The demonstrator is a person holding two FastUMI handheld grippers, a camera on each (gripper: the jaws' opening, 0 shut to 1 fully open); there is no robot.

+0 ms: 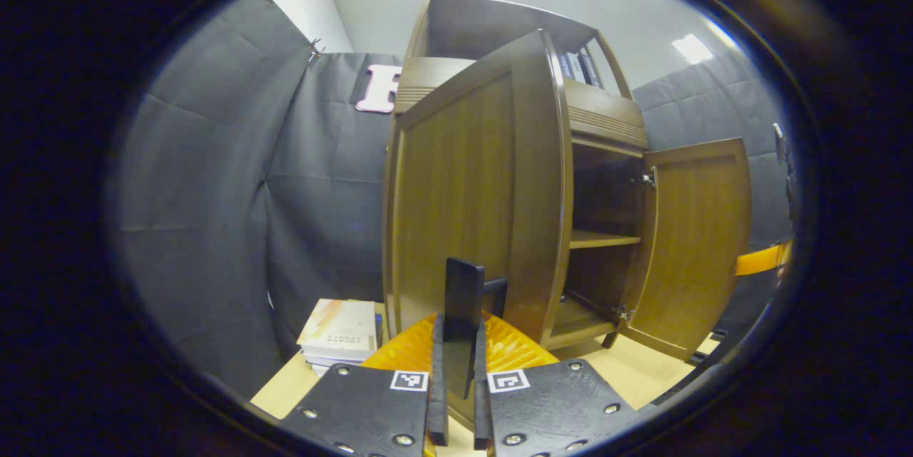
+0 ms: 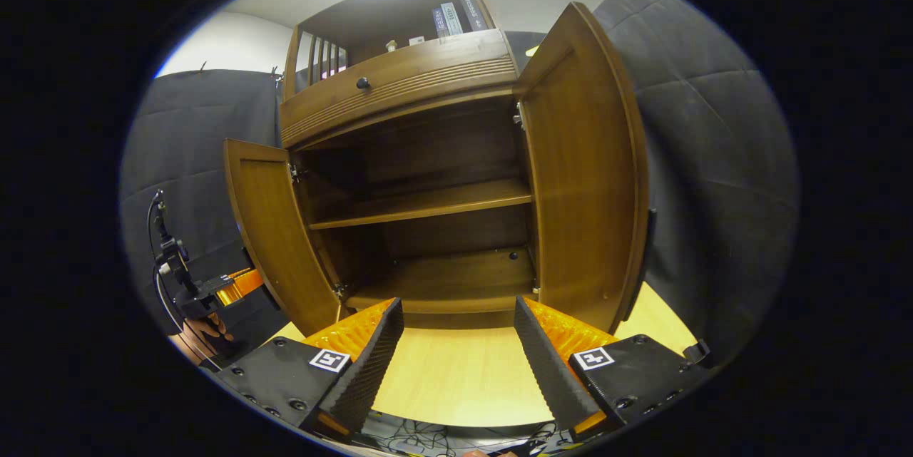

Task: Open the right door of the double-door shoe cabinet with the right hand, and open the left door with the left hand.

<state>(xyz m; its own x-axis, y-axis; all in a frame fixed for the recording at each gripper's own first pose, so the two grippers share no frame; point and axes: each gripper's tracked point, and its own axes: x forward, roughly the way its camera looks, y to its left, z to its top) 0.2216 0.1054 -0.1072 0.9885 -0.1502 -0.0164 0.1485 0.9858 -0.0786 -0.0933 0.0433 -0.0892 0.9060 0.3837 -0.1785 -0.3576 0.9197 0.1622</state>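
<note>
the left gripper (image 1: 461, 343) clamped a dark handle (image 1: 463, 314) on the left door (image 1: 471, 193), which stood swung open; the right door (image 1: 695, 243) stood open too.

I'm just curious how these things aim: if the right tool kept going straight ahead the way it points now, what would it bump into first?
Probably nothing at first. The right tool is open and aims between both opened doors into the shoe cabinet, roughly at its bottom shelf or back panel. Depth is hard to judge.
</note>
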